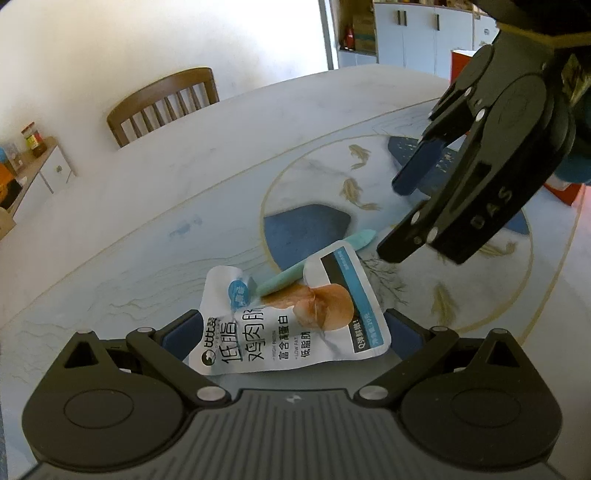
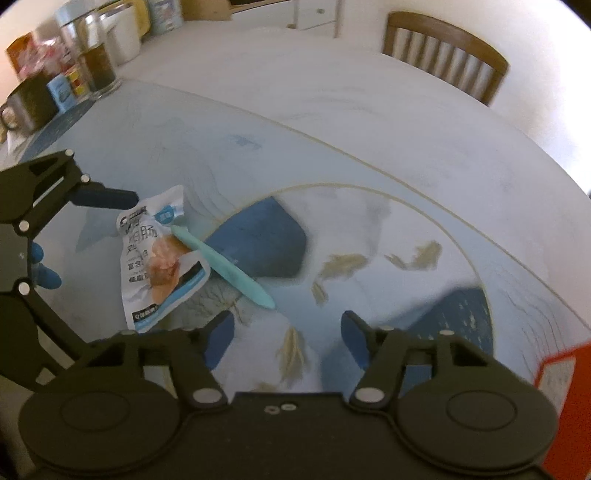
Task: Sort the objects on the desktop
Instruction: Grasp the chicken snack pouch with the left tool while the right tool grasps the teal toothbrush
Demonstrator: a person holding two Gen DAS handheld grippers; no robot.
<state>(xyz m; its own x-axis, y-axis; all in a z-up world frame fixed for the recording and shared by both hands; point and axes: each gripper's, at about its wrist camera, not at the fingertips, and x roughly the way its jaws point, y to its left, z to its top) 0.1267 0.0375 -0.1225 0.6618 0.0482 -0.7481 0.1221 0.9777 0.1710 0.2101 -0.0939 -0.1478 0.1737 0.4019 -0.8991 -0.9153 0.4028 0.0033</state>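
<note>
A white snack pouch (image 1: 291, 317) with Chinese print lies on the patterned table, its near edge between the open fingers of my left gripper (image 1: 291, 341). A teal pen-like stick (image 1: 317, 264) lies partly under the pouch's far edge. In the right wrist view the pouch (image 2: 162, 262) and the stick (image 2: 229, 273) lie ahead and left of my right gripper (image 2: 288, 338), which is open, empty and hovers above the table. The right gripper also shows in the left wrist view (image 1: 395, 218), above and right of the stick. The left gripper shows at the left of the right wrist view (image 2: 92, 236).
A red box (image 2: 561, 387) stands at the right table edge. Jars, mugs and cans (image 2: 74, 70) crowd the far left corner. A wooden chair (image 1: 162, 103) stands behind the table. Cabinets (image 1: 424, 33) line the back wall.
</note>
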